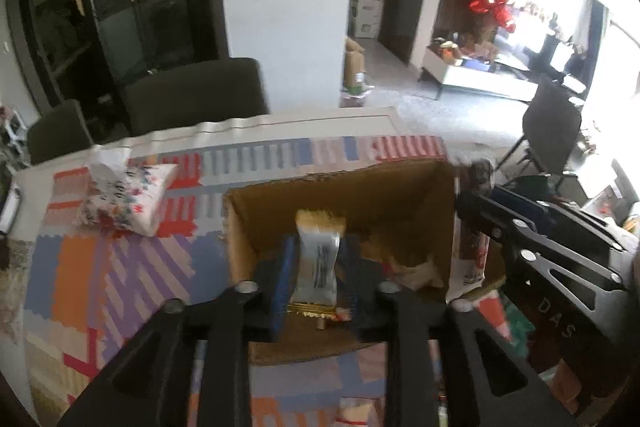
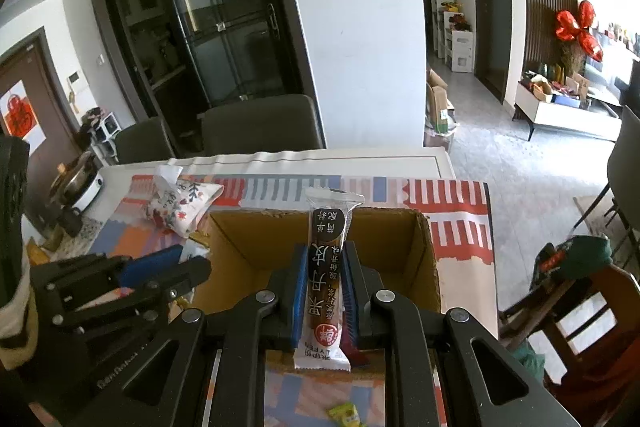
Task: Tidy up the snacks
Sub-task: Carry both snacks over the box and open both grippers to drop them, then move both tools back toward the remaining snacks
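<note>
1. The left gripper (image 1: 316, 267) pinches a white wafer packet (image 1: 318, 259) between its blue pads, above the open cardboard box (image 1: 400, 195).
2. The right gripper (image 2: 322, 291) clamps a long brown snack stick (image 2: 326, 267) upright, over the box's near edge.
3. Wrappers lie inside the box.
4. Far left on the patterned tablecloth (image 1: 80, 267) sits a floral tissue pack (image 1: 124, 199).

The cardboard box (image 2: 424, 247) stands open-topped on the tabletop (image 2: 460, 227), its far half bare inside, so there is room to come down there. Wrappers lie along its right inner wall (seen from the left wrist). A tissue pack (image 2: 180, 203) sits just beside its far-left corner; the patterned cloth left of the box lies open.
</note>
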